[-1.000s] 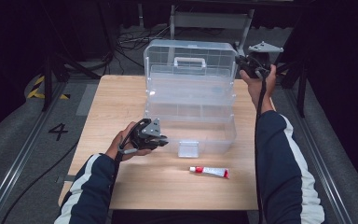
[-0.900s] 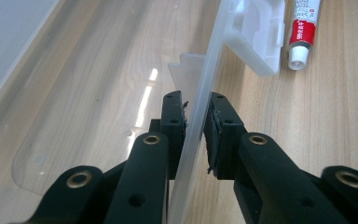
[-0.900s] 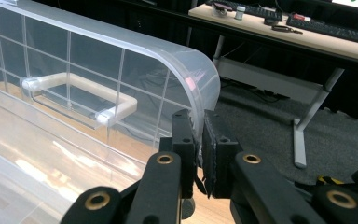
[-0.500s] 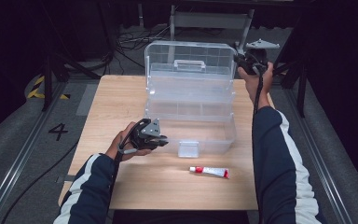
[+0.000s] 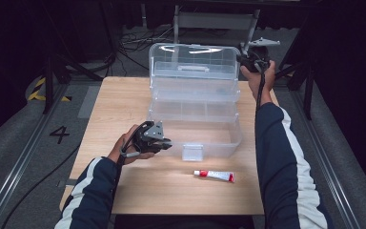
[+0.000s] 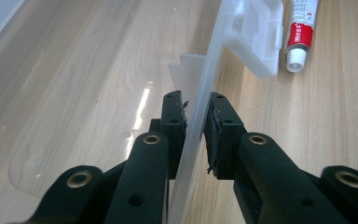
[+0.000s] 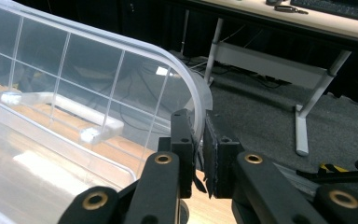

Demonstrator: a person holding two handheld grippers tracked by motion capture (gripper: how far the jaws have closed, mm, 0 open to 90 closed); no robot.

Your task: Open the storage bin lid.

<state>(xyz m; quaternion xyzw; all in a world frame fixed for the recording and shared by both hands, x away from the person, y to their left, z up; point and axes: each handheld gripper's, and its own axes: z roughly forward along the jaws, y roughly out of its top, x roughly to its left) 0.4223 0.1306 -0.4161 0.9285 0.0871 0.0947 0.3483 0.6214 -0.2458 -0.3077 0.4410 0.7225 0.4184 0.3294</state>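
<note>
— Where do we have our hands?

— Our left hand (image 5: 131, 148) lies low on the table (image 5: 119, 109), forearm coming in from the near edge. Its left gripper (image 5: 164, 142) points level at the near left corner of the clear box (image 5: 195, 109), and its jaws are clamped on the box's front wall (image 6: 200, 112).

— And the other arm?

— We reach it straight out past the right side of the box, hand raised at the far end. The right gripper (image 5: 246, 58) pinches the curved rim of the lid (image 7: 196, 107), which stands upright, tilted a little back.

— Anything near the box?

— Its latch (image 5: 192, 152) hangs at the front, and a small tube (image 5: 214, 175) lies on the table just in front of it.
</note>
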